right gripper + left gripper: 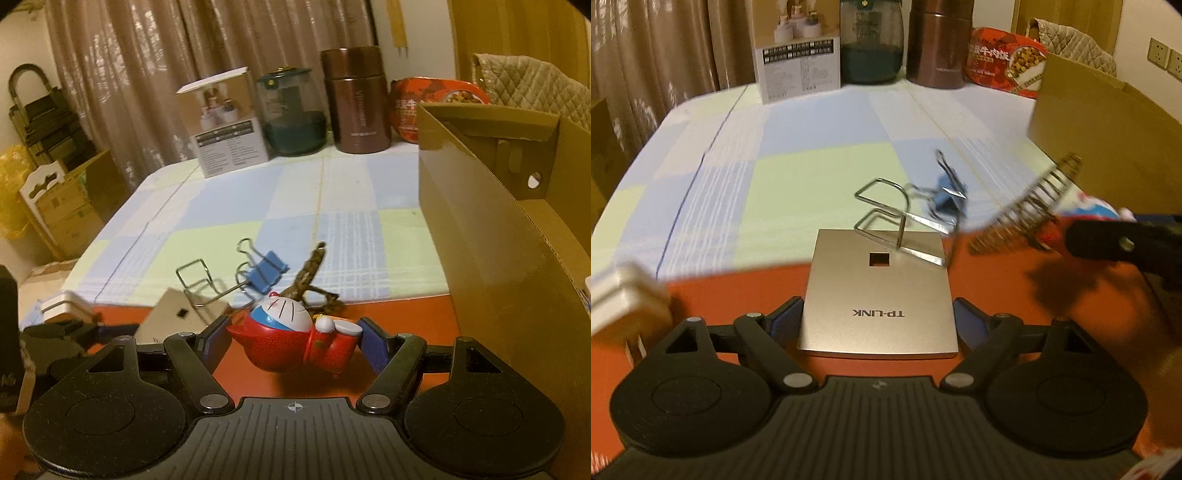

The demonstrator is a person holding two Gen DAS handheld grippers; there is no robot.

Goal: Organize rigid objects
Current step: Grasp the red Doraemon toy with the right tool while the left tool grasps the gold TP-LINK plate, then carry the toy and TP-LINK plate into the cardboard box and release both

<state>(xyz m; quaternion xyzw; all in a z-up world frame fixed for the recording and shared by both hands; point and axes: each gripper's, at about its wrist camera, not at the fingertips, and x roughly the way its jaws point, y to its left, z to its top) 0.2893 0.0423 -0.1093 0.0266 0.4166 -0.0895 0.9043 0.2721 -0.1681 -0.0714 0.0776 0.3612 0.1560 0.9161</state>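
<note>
Right hand-held gripper point(295, 341) beside box wall point(480, 236)

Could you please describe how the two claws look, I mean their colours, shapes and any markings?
Both claws look alike. The left claw and the right claw have a black ribbed plastic body, two round black discs at the sides, black linkage arms with silver pivot pins, and blue pads on the fingers. A small white crosshair mark sits on the body's centre.

Checked tablecloth point(295, 206) over red table point(738, 295)
</note>
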